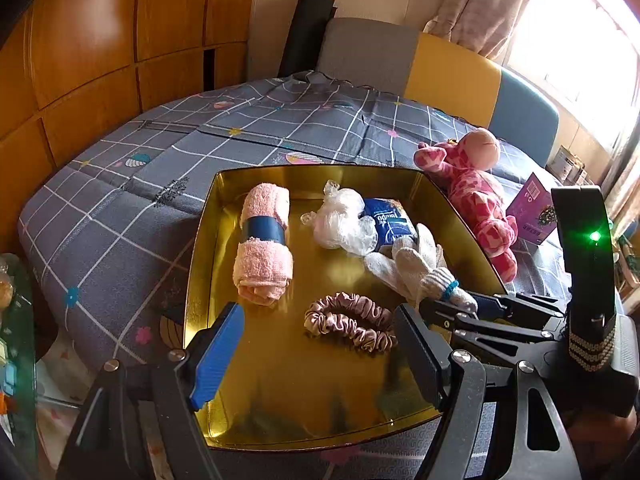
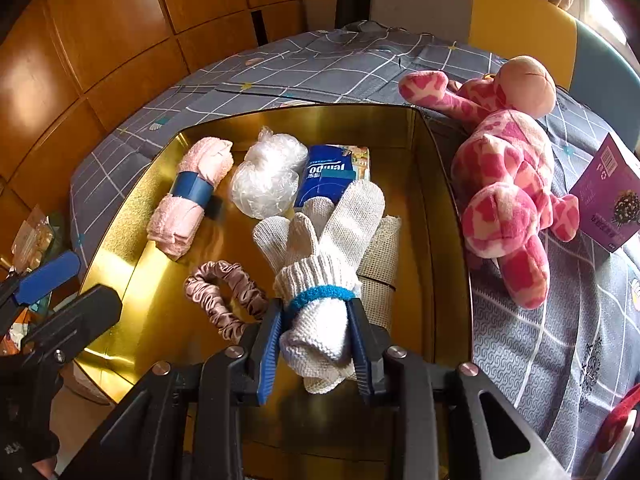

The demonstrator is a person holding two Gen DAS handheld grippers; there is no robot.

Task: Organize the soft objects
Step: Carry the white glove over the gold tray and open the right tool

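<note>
1. The right hand-held gripper (image 2: 316, 344) is clamped on the cuff of the white knit gloves (image 2: 320, 248), which are bundled with a blue band. The glove fingers lie inside the gold tray (image 2: 424, 152), against its right wall.
2. The left hand-held gripper (image 1: 320, 352) stands open and empty over the tray's near edge.
3. Risk: the glove fingers rest close to the tissue pack (image 2: 332, 176) and over a beige roll (image 2: 380, 264). Releasing here may leave the bundle propped and unstable.
4. Risk: withdrawal may snag the knit on the pads and drag it onto the pink scrunchie (image 2: 224, 292).
5. The pink plush toy (image 2: 508, 184) lies on the bed outside the tray's right wall.
</note>
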